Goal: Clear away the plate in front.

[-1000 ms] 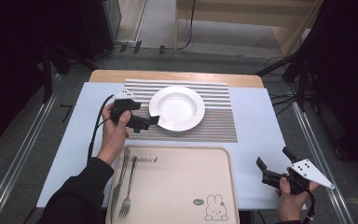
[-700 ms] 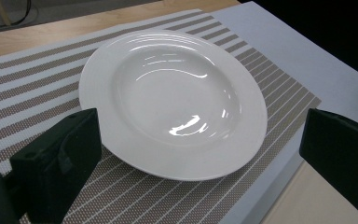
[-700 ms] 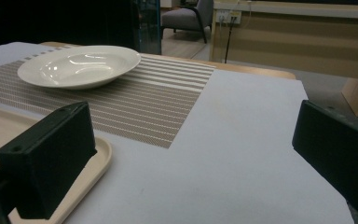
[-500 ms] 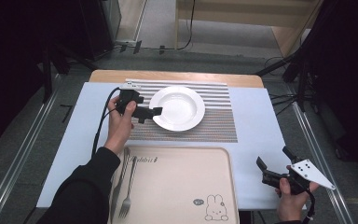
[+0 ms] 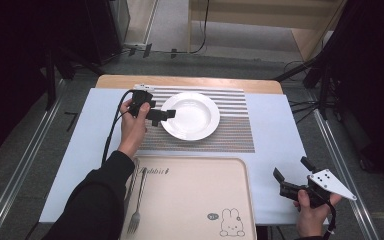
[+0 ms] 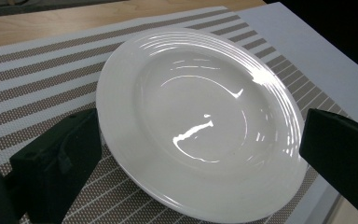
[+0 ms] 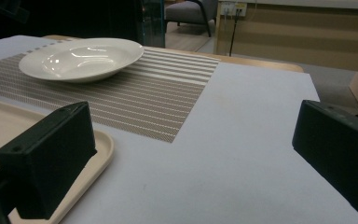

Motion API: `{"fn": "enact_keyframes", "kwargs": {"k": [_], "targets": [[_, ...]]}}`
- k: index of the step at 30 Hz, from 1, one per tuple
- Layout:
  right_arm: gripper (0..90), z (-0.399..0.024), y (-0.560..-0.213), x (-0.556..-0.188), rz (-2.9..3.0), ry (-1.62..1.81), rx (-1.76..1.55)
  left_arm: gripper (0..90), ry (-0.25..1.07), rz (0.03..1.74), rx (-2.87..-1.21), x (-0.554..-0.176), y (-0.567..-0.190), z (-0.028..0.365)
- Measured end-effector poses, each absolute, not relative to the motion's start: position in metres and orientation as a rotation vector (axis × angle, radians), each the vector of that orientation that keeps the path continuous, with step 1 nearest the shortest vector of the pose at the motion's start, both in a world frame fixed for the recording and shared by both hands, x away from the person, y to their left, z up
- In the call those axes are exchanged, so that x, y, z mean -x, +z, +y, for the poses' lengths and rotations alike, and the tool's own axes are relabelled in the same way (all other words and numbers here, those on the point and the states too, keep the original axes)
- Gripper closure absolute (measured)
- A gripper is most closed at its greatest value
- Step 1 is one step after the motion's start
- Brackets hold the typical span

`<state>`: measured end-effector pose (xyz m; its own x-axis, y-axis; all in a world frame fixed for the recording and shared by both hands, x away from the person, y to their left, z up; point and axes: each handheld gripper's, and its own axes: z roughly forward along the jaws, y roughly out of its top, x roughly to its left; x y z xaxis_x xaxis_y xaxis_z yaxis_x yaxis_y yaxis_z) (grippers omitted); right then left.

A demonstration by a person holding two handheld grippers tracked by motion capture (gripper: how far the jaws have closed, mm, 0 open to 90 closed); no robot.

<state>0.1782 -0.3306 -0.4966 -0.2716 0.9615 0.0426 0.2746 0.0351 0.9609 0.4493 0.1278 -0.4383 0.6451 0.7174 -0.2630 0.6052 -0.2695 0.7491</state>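
Note:
A white deep plate [image 5: 190, 115] sits on a striped placemat [image 5: 232, 127] at the table's far middle. My left gripper [image 5: 164, 115] is at the plate's left rim, held from the left by a hand. In the left gripper view its jaws stand wide apart, and the plate [image 6: 200, 116] lies ahead of the left gripper [image 6: 196, 140]. My right gripper [image 5: 292, 170] hovers open over the bare white tabletop at the near right. From the right gripper [image 7: 191, 140] the plate [image 7: 81, 58] is far off at upper left.
A beige tray [image 5: 190, 200] with a rabbit print lies at the near middle, with a fork [image 5: 137, 202] along its left side. Its corner [image 7: 9, 126] lies beside the right gripper's left jaw. A white sheet [image 5: 275, 125] covers the wooden table. Dark stands flank the table.
My left gripper has moved away from the person and to the right, up to the plate's left rim. The right gripper has stayed put.

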Motion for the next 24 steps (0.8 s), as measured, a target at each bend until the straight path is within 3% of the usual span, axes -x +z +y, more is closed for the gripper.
{"fn": "enact_keyframes", "kwargs": {"k": [24], "targets": [[0.0, -0.331, -0.499, -0.181, 1.628, 1.24, -1.3, 0.0, 0.054, 1.186, -1.994, -0.478, -0.48, 0.12]]}}
